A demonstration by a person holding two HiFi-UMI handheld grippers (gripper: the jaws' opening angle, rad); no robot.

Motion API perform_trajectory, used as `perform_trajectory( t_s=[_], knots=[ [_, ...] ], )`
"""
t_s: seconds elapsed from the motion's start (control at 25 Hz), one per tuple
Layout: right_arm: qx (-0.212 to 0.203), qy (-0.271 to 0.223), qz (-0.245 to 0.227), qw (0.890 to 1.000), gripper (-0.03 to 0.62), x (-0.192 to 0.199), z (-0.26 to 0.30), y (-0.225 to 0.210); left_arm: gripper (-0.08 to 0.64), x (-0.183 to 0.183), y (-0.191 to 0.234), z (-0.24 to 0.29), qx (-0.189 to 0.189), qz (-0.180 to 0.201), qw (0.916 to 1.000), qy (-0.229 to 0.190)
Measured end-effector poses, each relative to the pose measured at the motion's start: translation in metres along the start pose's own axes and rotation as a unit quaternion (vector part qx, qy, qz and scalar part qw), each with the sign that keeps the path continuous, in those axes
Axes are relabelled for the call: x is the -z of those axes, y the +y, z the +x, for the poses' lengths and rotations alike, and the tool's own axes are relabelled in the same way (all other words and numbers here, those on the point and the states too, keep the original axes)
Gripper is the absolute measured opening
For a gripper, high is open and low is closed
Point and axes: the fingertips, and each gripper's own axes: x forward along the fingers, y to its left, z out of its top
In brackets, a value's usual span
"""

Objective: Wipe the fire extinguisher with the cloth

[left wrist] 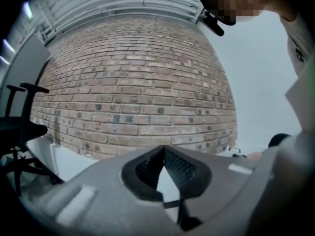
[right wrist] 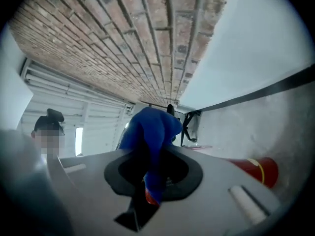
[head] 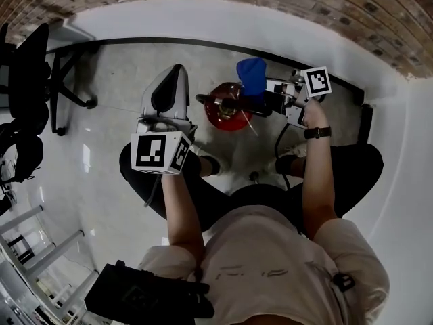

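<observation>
Left claw (head: 176, 70) (left wrist: 162, 151): tips closed together, nothing between them, held up at 9 o'clock of the fire extinguisher (head: 230, 116) and apart from it. It points at the brick wall (left wrist: 138, 92). Right claw (head: 262, 95) (right wrist: 155, 149): clamped on the blue cloth (head: 252, 76) (right wrist: 152, 127), which bunches out past the tips. The cloth sits at 1 o'clock of the extinguisher top; contact with it unclear. The red extinguisher stands on the floor (head: 122, 87) between the person's feet, and part of its body shows at 4 o'clock in the right gripper view (right wrist: 258, 170). Black office chair (head: 30, 80) at 10 o'clock.
</observation>
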Motion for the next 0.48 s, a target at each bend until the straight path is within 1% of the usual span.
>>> perform_trajectory(
  t_s=[0.04,0.08,0.16,0.2,0.24,0.32,0.4,0.48],
  knots=[
    [0.017,-0.005,0.003,1.0,0.058,0.0,-0.006,-0.014,0.002,0.001,0.002,-0.001,-0.002,-0.001,1.0,0.002],
    [0.045,-0.001,0.003,0.999,0.058,0.003,-0.012,-0.032,0.002,0.003,0.003,-0.001,-0.003,-0.001,1.0,0.004],
    [0.113,0.025,0.01,0.993,0.058,0.017,-0.021,-0.079,0.002,0.009,0.003,0.0,-0.004,-0.001,0.9999,0.009],
    [0.138,0.028,0.026,0.99,0.058,0.025,-0.024,-0.102,0.002,0.011,0.003,0.002,-0.004,-0.001,0.9999,0.012],
    [0.156,0.021,0.049,0.986,0.058,0.032,-0.026,-0.124,0.002,0.014,0.002,0.004,-0.002,0.0,0.9999,0.014],
    [0.197,0.009,0.086,0.976,0.058,0.046,-0.034,-0.17,0.002,0.019,0.0,0.007,0.001,0.001,0.9998,0.018],
    [0.237,0.014,0.098,0.966,0.058,0.061,-0.042,-0.22,0.002,0.022,-0.002,0.009,0.004,0.004,0.9998,0.021],
    [0.265,-0.001,0.115,0.957,0.058,0.071,-0.052,-0.266,0.002,0.027,-0.003,0.01,0.005,0.005,0.9997,0.025]
  ],
)
